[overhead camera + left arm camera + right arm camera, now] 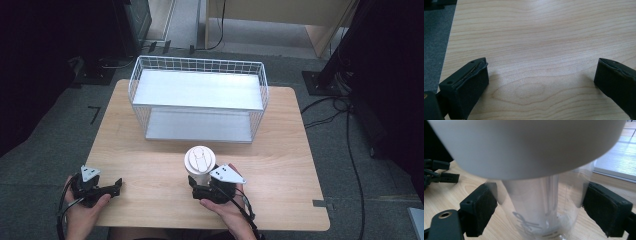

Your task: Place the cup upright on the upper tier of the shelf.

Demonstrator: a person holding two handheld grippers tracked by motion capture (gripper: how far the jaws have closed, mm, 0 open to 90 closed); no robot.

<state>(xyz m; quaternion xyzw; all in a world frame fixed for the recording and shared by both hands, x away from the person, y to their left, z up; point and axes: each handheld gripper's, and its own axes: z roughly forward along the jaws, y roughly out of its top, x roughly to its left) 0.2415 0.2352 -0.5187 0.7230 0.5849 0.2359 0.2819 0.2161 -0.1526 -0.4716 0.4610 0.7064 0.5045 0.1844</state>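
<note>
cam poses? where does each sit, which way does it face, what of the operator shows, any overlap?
High view: above the person's side, looking forward and down on table, basket, cup; both hands, left gripper, right gripper.
Left gripper view: rides that gripper, facing bare tabletop; open jaws.
Right gripper view: facing the cup between its pads.
Shared: cup, tabletop.

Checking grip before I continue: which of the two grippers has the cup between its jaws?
The right gripper: its pads flank the clear white-lidded cup. The left gripper is open over bare table.
</note>
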